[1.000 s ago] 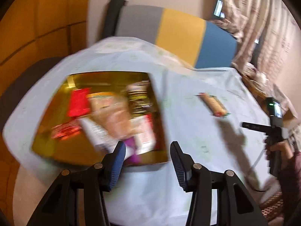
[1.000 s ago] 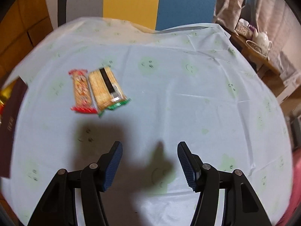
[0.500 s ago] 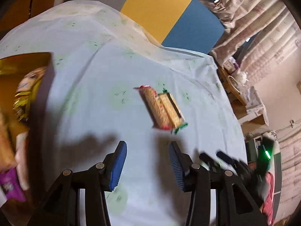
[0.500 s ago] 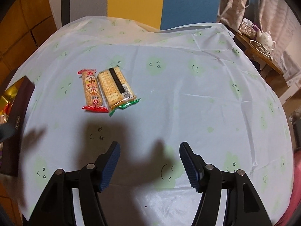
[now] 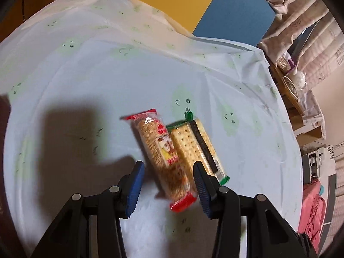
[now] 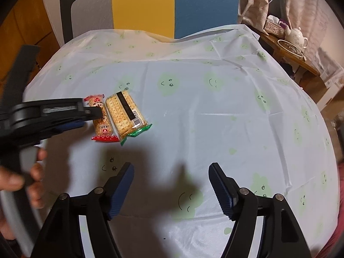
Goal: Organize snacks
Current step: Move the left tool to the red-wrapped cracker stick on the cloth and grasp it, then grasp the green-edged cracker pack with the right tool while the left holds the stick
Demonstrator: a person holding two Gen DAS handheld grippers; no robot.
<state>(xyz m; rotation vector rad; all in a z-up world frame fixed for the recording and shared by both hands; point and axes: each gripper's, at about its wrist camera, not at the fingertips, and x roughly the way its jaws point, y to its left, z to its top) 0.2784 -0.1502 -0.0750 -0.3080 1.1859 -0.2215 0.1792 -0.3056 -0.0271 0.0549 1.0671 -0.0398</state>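
Observation:
Two snack packs lie side by side on the pale tablecloth (image 6: 215, 111). The red-ended biscuit pack (image 5: 163, 157) (image 6: 103, 126) lies left of the green-ended cracker pack (image 5: 197, 148) (image 6: 124, 114). My left gripper (image 5: 168, 185) (image 6: 90, 116) is open and straddles the near half of the red pack, with its pads apart from the wrapper. One finger stands between the two packs. My right gripper (image 6: 172, 185) hovers over bare cloth nearer the front. Its jaws are opening and nothing is between them.
A person's hand (image 6: 32, 172) holds the left gripper's handle at the left edge. A chair back (image 6: 142, 6) with yellow and blue panels stands behind the table. At the right is a wooden side table with a white teapot (image 6: 297, 36) and curtains behind it.
My left gripper swung right, away from the gold box of snacks, and sank over the two packs. The right gripper stayed in place while its jaws widened.

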